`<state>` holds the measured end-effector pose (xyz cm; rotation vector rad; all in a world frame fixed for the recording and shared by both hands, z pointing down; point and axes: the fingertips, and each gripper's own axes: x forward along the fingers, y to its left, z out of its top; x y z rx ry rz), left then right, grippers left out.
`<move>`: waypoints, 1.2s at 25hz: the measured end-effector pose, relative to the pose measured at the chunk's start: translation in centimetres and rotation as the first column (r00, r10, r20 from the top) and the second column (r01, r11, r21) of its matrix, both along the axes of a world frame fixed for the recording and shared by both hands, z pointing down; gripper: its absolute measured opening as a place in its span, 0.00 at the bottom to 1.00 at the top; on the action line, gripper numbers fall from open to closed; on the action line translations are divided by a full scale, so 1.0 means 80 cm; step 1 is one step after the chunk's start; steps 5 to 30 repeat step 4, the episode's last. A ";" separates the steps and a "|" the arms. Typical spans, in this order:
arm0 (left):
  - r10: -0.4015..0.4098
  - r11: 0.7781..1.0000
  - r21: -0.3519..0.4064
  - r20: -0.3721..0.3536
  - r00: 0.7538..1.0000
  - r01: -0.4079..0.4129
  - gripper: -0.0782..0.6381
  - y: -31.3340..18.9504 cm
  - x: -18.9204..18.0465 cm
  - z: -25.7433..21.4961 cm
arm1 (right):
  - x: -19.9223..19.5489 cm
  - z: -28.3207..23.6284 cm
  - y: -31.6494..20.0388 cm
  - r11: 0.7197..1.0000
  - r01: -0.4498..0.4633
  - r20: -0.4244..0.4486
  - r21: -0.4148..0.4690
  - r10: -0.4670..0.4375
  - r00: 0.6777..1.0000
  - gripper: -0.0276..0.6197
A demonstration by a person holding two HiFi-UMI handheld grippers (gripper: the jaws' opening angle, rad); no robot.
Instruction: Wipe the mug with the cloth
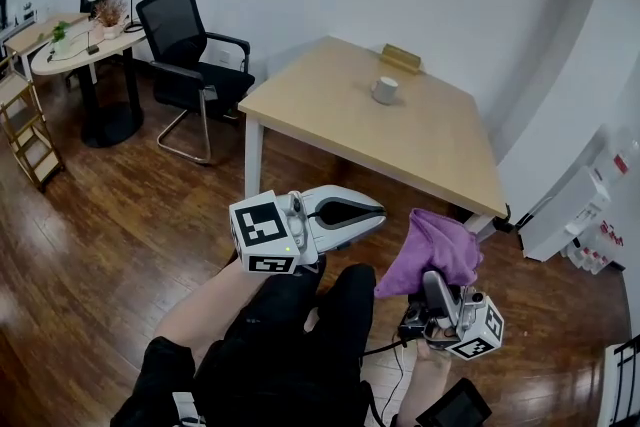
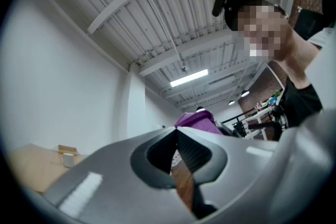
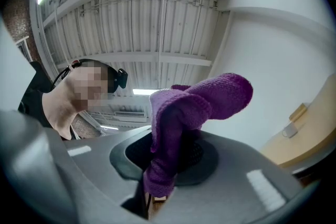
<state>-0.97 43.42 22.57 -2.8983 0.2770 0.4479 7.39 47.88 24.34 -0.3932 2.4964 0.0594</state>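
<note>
Mug [image 1: 385, 90] stands on the wooden table [image 1: 420, 150], well apart from both grippers, and nothing touches it. No wiping is done yet. The right gripper [image 1: 436, 283] pinches the purple cloth [image 1: 436, 247] tight between its jaws. The left gripper [image 1: 372, 212] is closed up with nothing in it. The cloth must get to the mug, and all the wiping is left. No words or brand names can be read, only black and white squares on the cubes [image 1: 262, 233].

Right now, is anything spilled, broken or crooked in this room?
No, nothing stands out. The mug stands upright on the table with no spill around it, and the purple cloth is pinched in the right gripper.
</note>
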 end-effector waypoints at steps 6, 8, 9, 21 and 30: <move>0.003 1.000 0.000 0.005 1.000 -0.003 0.14 0.000 0.005 -0.001 | 0.005 0.001 -0.002 1.000 -0.006 0.003 -0.006 0.006 1.000 0.17; 0.003 1.000 0.000 0.005 1.000 -0.003 0.14 0.000 0.005 -0.001 | 0.005 0.001 -0.002 1.000 -0.006 0.003 -0.006 0.006 1.000 0.17; 0.003 1.000 0.000 0.005 1.000 -0.003 0.14 0.000 0.005 -0.001 | 0.005 0.001 -0.002 1.000 -0.006 0.003 -0.006 0.006 1.000 0.17; 0.003 1.000 0.000 0.005 1.000 -0.003 0.14 0.000 0.005 -0.001 | 0.005 0.001 -0.002 1.000 -0.006 0.003 -0.006 0.006 1.000 0.17; 0.003 1.000 0.000 0.005 1.000 -0.003 0.14 0.000 0.005 -0.001 | 0.005 0.001 -0.002 1.000 -0.006 0.003 -0.006 0.006 1.000 0.17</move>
